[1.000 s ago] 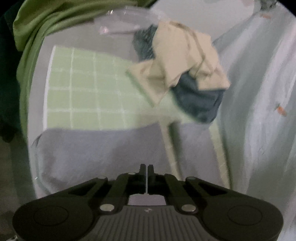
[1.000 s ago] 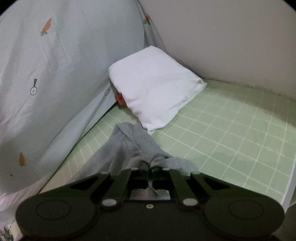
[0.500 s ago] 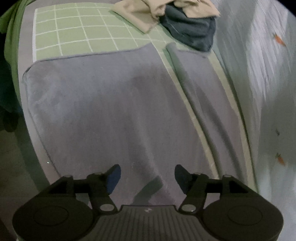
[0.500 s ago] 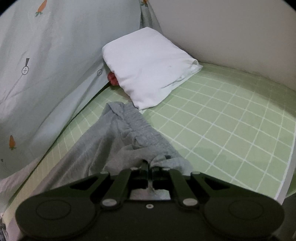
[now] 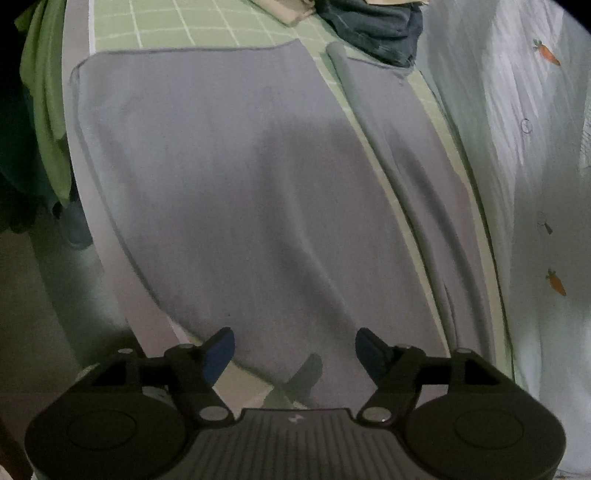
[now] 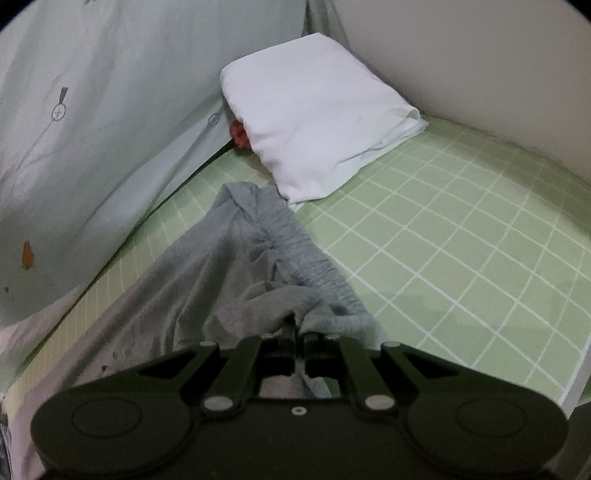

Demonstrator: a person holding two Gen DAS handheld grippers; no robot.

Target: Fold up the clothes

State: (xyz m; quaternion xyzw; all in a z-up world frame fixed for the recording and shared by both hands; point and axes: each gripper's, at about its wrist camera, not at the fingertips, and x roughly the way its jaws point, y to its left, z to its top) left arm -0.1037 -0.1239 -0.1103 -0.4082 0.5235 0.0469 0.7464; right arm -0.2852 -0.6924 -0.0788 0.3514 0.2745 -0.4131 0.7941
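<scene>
Grey trousers (image 5: 240,177) lie spread flat on the green checked bed sheet (image 5: 166,22), with a second leg (image 5: 417,155) stretched along the right. My left gripper (image 5: 294,349) is open and empty just above the near end of the wide leg. In the right wrist view my right gripper (image 6: 295,328) is shut on the bunched elastic waistband of the grey trousers (image 6: 258,251), which trail away toward the pillow.
A white pillow (image 6: 314,122) lies at the bed's far corner, with a red thing (image 6: 238,134) tucked behind it. A pale carrot-print curtain (image 5: 524,147) hangs along the bed. A beige and dark blue pile of clothes (image 5: 369,18) lies beyond the trousers. The bed edge (image 5: 77,155) is at the left.
My left gripper has opened, letting go of the grey cloth, and dropped low over the flat trouser leg. My right gripper has pulled the waistband back, stretching the trousers.
</scene>
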